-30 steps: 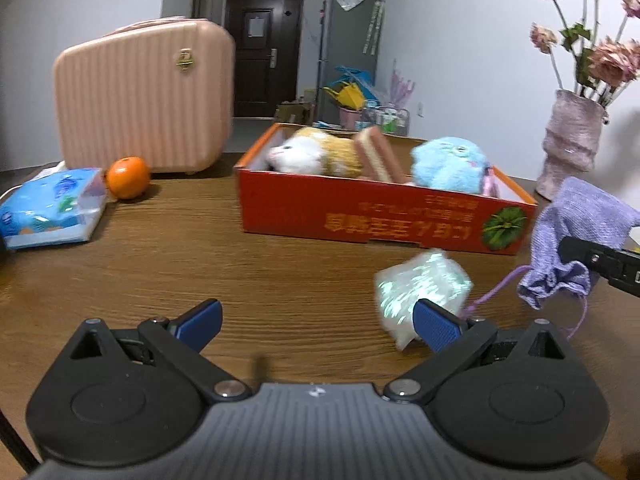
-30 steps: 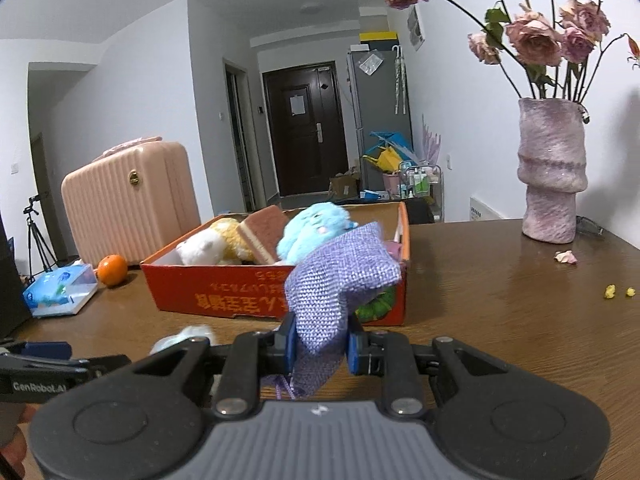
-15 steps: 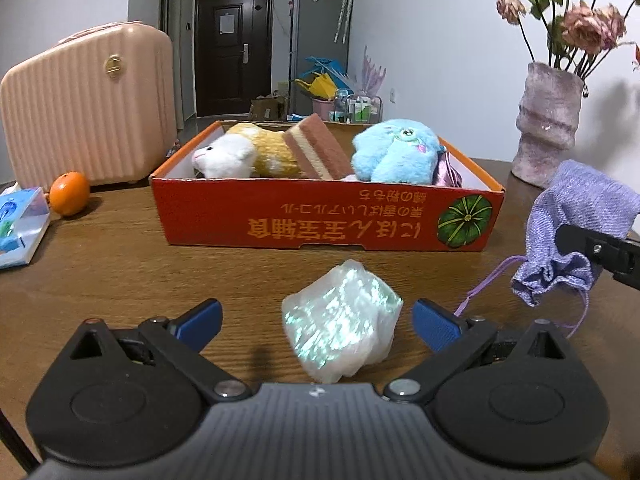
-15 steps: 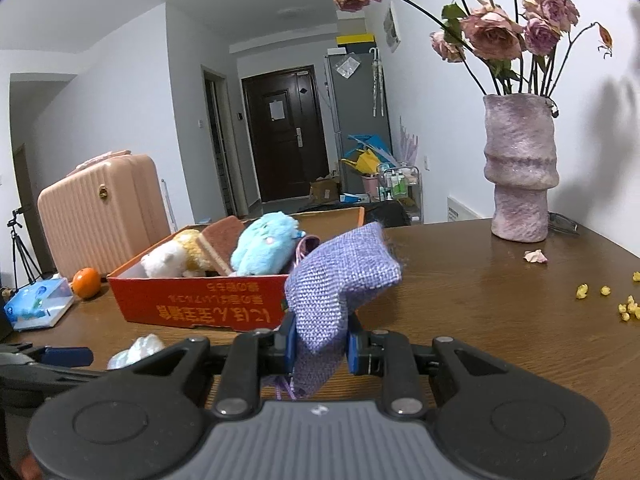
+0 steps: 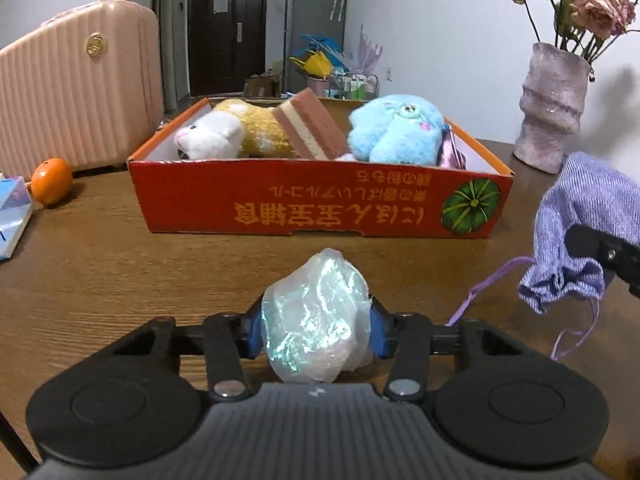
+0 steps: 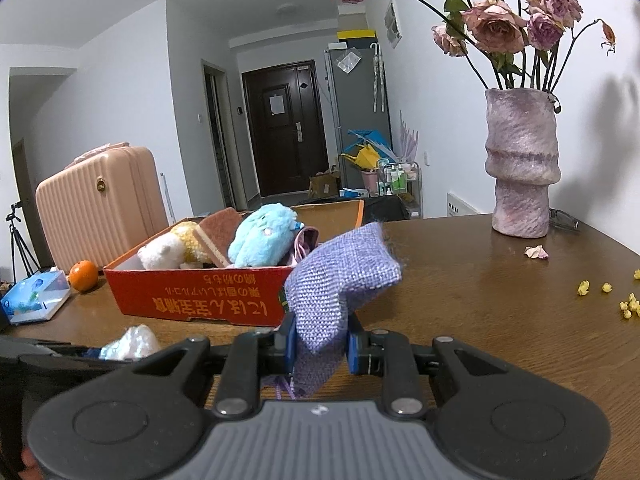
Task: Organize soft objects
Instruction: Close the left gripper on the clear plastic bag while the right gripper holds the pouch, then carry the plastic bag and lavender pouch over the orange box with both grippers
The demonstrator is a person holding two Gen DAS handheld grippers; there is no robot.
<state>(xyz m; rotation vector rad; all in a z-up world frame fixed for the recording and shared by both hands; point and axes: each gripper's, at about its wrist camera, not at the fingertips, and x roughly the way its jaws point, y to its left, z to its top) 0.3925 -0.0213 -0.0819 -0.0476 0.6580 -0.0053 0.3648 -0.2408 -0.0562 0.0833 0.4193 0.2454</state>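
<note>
Iridescent crinkly bundle (image 5: 316, 316) sits between the blue pads of the left claw (image 5: 316, 330), whose jaws are closing on it, both pads already against its sides, while it rests on the wooden tabletop (image 5: 120, 264). Over in the right claw (image 6: 318, 348), the jaws are clamped tight on a lilac woven drawstring pouch (image 6: 340, 292), which sticks up between the pads and hangs above the tabletop, its cords trailing below. Just beyond both claws stands a red cardboard box (image 5: 320, 208), printed with upside-down lettering and a green pumpkin. Inside it lie a white and yellow plush (image 5: 228, 136), a brown and cream sponge-like block (image 5: 308, 124) leaning against that plush, a blue plush (image 5: 396, 132), and a bit of pink fabric (image 5: 452, 152) tucked against the box's right wall. Towards the tabletop's left edge are an orange (image 5: 51, 180) and a tissue pack (image 5: 12, 220), with a pink ribbed case (image 5: 76, 96) behind them. At the far right edge stands a mauve vase (image 6: 520, 164) of dried roses, with small petals and yellow crumbs scattered near it.
</note>
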